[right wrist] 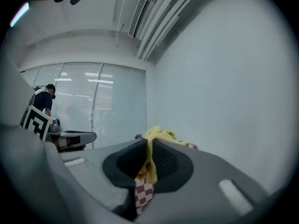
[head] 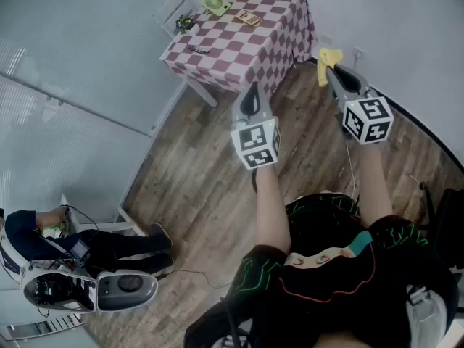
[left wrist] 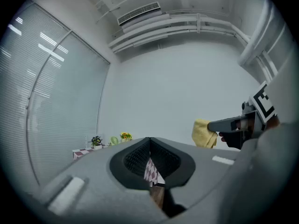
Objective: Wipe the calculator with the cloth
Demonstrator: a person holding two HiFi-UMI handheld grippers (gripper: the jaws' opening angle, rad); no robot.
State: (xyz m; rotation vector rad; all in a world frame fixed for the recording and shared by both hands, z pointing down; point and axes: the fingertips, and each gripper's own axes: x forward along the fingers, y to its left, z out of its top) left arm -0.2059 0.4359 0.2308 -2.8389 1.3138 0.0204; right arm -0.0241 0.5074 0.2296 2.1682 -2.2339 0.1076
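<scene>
My right claw (head: pixel 330 69) clamps the yellow cloth (head: pixel 325 55); my left claw (head: pixel 251 98) is clenched on nothing. The calculator (head: pixel 249 18) lies on the checkered counter (head: pixel 279 31), well apart. Wiping, I judge, hasn't begun.

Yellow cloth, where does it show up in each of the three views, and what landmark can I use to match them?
Head view: the yellow cloth is upper right, at the tip of the right tongs, just off the table's corner.
Left gripper view: right of centre, hanging from the right tongs' tip.
Right gripper view: dead centre, pinched between the tongs.
Shared landmark: the checkered tablecloth, seen in all three.
</scene>
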